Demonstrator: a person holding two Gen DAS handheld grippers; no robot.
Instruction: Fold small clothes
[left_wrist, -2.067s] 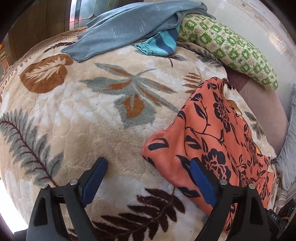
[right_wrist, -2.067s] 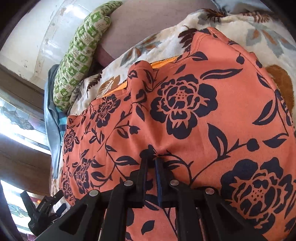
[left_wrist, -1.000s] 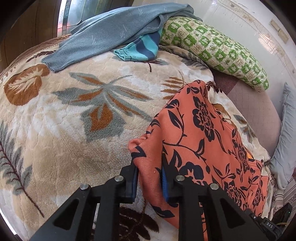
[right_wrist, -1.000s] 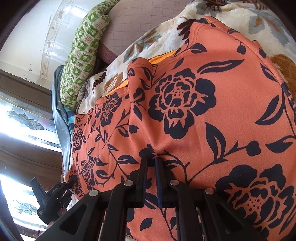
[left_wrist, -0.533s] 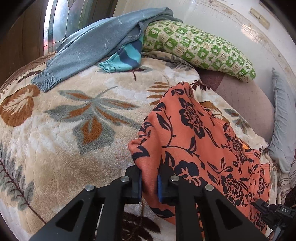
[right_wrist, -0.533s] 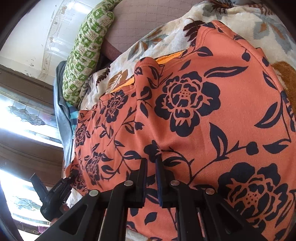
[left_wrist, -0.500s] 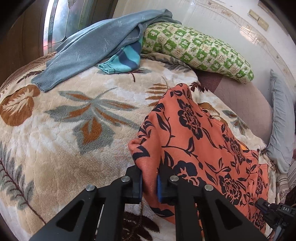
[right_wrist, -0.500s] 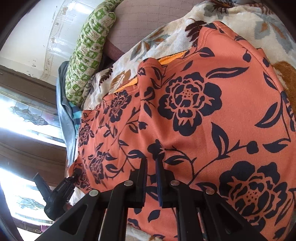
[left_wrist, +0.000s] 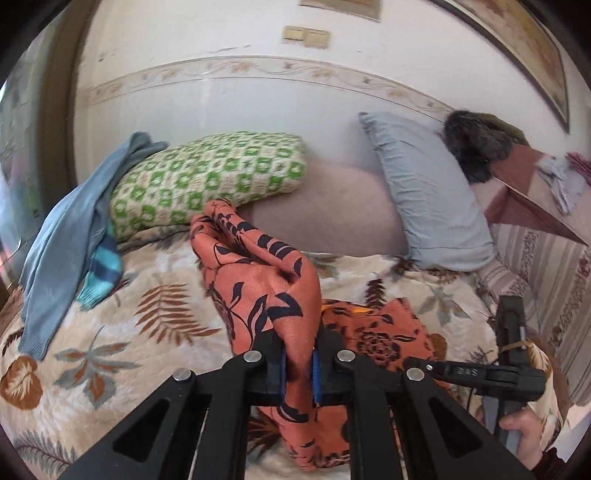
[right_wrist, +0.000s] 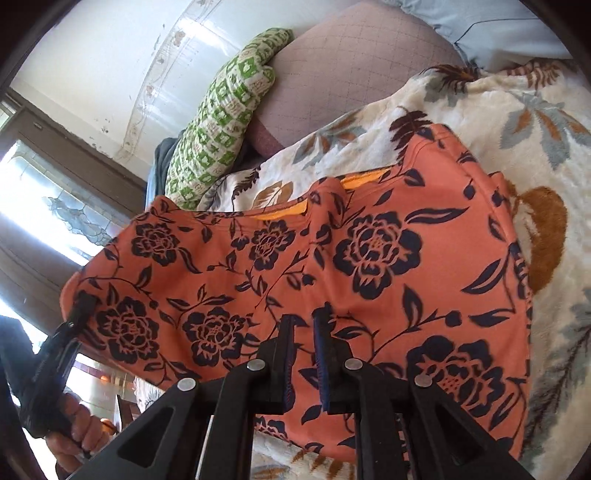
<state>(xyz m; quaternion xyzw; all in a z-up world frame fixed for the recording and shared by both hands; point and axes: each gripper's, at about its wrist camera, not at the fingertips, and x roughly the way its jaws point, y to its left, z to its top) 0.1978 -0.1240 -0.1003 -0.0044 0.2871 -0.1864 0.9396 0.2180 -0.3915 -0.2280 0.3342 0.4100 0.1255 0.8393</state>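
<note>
Cream leaf-print blanket (left_wrist: 122, 325) spread across the bed. Green-checked pillow (left_wrist: 207, 177) against the wall, blue-grey sweater (left_wrist: 70, 236) draped over its left end, striped teal cuff (left_wrist: 101, 269) hanging below. Pale blue pillow (left_wrist: 428, 199) leaning further right.

The blanket (left_wrist: 122, 325) covers the bed, and the garment (right_wrist: 369, 266) lies on it with one end raised between the pads of the left gripper (left_wrist: 297, 365) and its near edge between those of the right gripper (right_wrist: 303, 354). In the left wrist view a patterned pillow (left_wrist: 207, 181) lies behind the garment against the wall, a sweater (left_wrist: 70, 236) draped over the pillow's left end, a plain pillow (left_wrist: 428, 199) to the right
</note>
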